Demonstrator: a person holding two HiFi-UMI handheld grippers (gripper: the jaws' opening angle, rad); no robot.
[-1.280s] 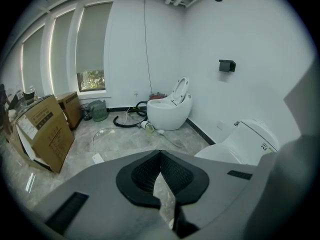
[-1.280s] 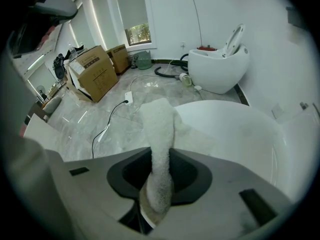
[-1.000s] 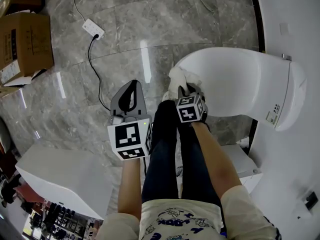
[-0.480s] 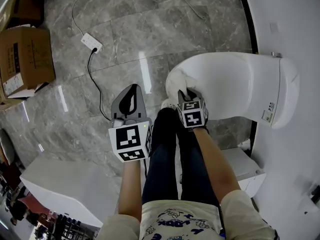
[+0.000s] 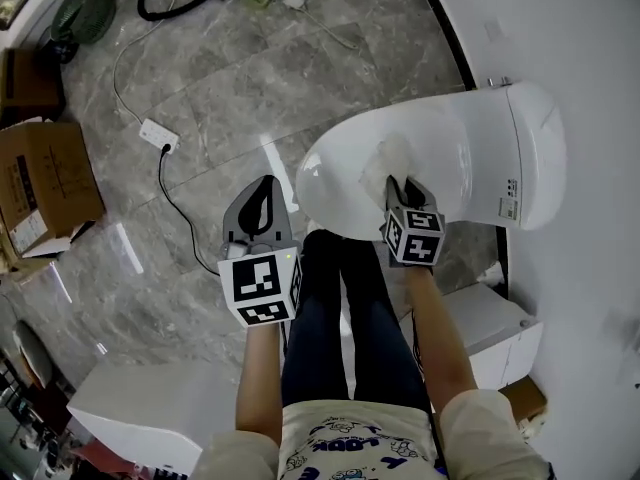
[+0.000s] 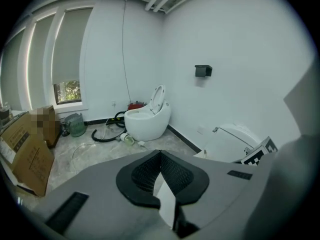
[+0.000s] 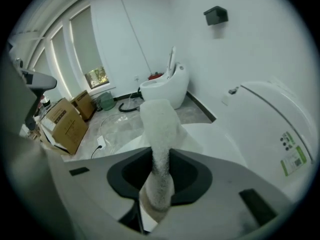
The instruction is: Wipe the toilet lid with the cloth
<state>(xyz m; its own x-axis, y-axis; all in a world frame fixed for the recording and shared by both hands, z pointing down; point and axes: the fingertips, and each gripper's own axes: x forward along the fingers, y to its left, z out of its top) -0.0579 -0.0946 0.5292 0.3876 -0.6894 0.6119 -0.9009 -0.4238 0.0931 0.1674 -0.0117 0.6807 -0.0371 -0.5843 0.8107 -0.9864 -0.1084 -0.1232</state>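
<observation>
The white toilet lid [image 5: 455,163] is closed and fills the upper right of the head view. A white cloth [image 5: 392,158] lies on it, pinched in my right gripper [image 5: 400,180], whose jaws are shut on the cloth [image 7: 159,134] in the right gripper view. The lid [image 7: 215,139] shows under the cloth there. My left gripper [image 5: 258,208] hangs over the floor left of the toilet, away from it, jaws shut with nothing between them [image 6: 161,180].
A power strip [image 5: 158,134] and its black cable [image 5: 185,213] lie on the marble floor at left. Cardboard boxes [image 5: 40,183] stand at the far left. A second toilet [image 6: 146,119] and a hose stand further off. A white cabinet [image 5: 140,413] is at lower left.
My right gripper has dragged the cloth from the lid's front rim further back across the lid. The head view has shifted; the left gripper has stayed where it was.
</observation>
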